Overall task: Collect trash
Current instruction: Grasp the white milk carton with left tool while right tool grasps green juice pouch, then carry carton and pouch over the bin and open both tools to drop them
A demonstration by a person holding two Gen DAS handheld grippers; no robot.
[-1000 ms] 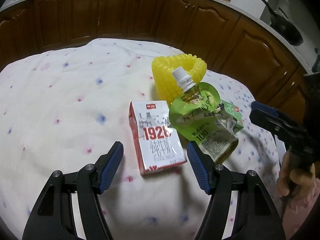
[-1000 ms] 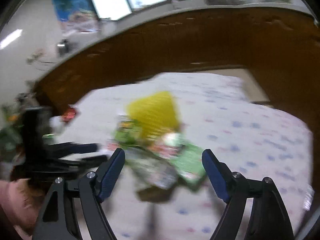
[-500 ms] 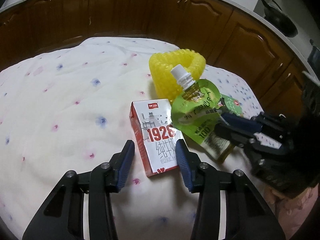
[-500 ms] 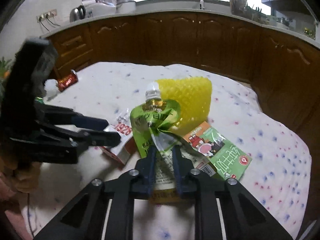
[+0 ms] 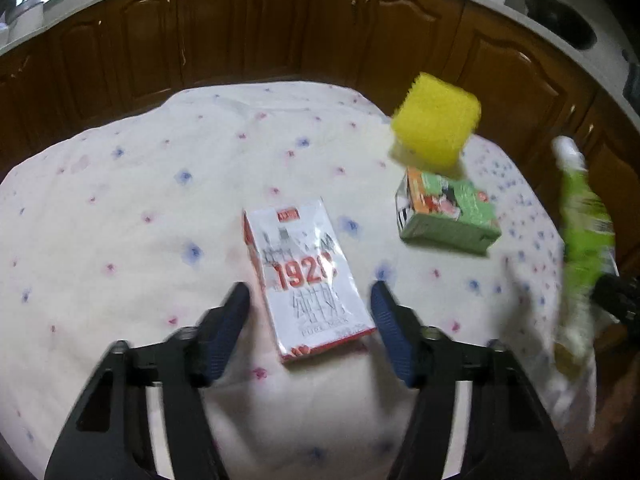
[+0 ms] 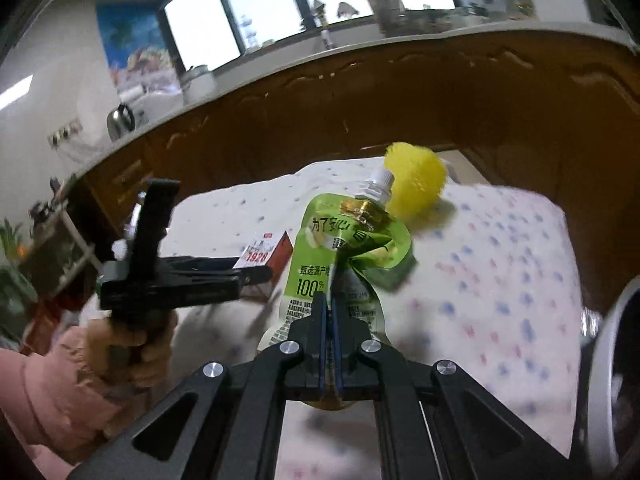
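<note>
A white and red milk carton lies flat on the flowered tablecloth. My left gripper straddles the carton's near end; its jaws are opening and the pads stand clear of the sides. My right gripper is shut on the lower part of a crumpled green spouted pouch and holds it up off the cloth. That pouch shows as a blur at the right of the left wrist view. A yellow foam net and a flattened green drink box sit behind it.
Brown wooden cabinets curve around the far side of the table. In the right wrist view, a hand in a pink sleeve holds the left gripper beside the milk carton. A pale round rim stands at the right edge.
My right gripper closed on the green pouch and carried it up and off to the right, uncovering the green drink box. The yellow net shifted. My left gripper's jaws narrowed, then widened around the carton.
</note>
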